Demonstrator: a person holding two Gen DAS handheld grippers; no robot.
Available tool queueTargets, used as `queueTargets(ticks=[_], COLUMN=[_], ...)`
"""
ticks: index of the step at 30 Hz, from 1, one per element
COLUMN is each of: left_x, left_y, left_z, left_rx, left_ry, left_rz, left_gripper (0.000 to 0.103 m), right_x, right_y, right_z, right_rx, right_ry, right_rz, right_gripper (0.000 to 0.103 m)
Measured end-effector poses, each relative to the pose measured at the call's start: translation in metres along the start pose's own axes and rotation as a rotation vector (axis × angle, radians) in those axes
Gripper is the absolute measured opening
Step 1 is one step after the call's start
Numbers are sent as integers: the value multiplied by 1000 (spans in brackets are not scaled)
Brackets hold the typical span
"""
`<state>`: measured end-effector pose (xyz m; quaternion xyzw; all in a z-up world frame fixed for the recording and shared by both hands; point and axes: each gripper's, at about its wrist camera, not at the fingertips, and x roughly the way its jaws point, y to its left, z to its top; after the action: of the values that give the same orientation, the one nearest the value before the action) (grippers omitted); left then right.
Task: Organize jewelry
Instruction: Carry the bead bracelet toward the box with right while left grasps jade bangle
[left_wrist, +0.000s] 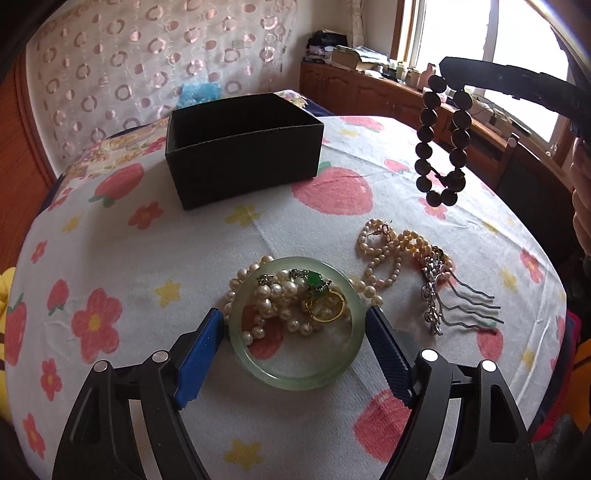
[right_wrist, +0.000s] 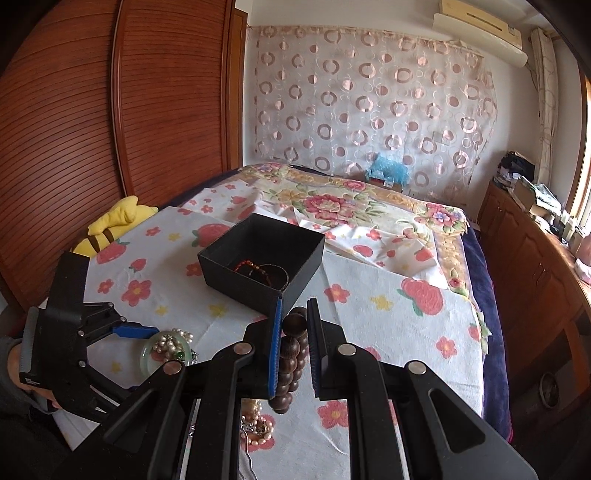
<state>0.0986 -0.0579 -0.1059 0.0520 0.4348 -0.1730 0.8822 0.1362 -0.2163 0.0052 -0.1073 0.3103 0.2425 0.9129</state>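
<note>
Jewelry lay heaped on the cloth (left_wrist: 155, 236): pearls (left_wrist: 273, 299) and a ring (left_wrist: 327, 308) inside a jade bangle (left_wrist: 295, 380), which the left gripper (left_wrist: 295, 328) straddled with jaws spread. The right gripper (right_wrist: 294, 325) clenched a bead bracelet (left_wrist: 441, 147) near the box (left_wrist: 243, 147).

Bangle (left_wrist: 295, 376): pale green ring lying flat in front of you, pearls (left_wrist: 273, 299) and a gold ring (left_wrist: 327, 308) heaped inside.
Bead bracelet (left_wrist: 441, 144): dark round beads, hanging in the air.
Pearl strands (left_wrist: 384, 254): loose, right of the bangle.
Box (left_wrist: 243, 147): black, open, beyond.
</note>
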Motion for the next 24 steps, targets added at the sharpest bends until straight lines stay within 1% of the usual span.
queueTargets(ticks=[3, 4, 8, 10, 13, 19, 24], left_x=[-1, -2, -8, -14, -23, -40, -50], left_y=[2, 2, 2, 1, 6, 18, 31], left_z=[0, 0, -2, -2, 0, 12, 21], left_rx=[-6, -5, 4, 8, -2, -22, -45], left_ry=[-8, -12, -39, -62, -92, -136, -166], left_rz=[-2, -3, -28, -13, -16, 3, 23], left_gripper=[74, 69, 68, 68, 68, 68, 68], right_x=[2, 3, 5, 6, 7, 8, 10], right_y=[0, 0, 0, 1, 3, 7, 12], right_z=[-1, -1, -3, -3, -2, 11, 30], right_rx=[1, 1, -1, -2, -6, -19, -42], right_ry=[4, 5, 10, 12, 11, -6, -28], right_rz=[1, 2, 5, 6, 9, 13, 7], right_gripper=[15, 15, 15, 15, 15, 15, 15])
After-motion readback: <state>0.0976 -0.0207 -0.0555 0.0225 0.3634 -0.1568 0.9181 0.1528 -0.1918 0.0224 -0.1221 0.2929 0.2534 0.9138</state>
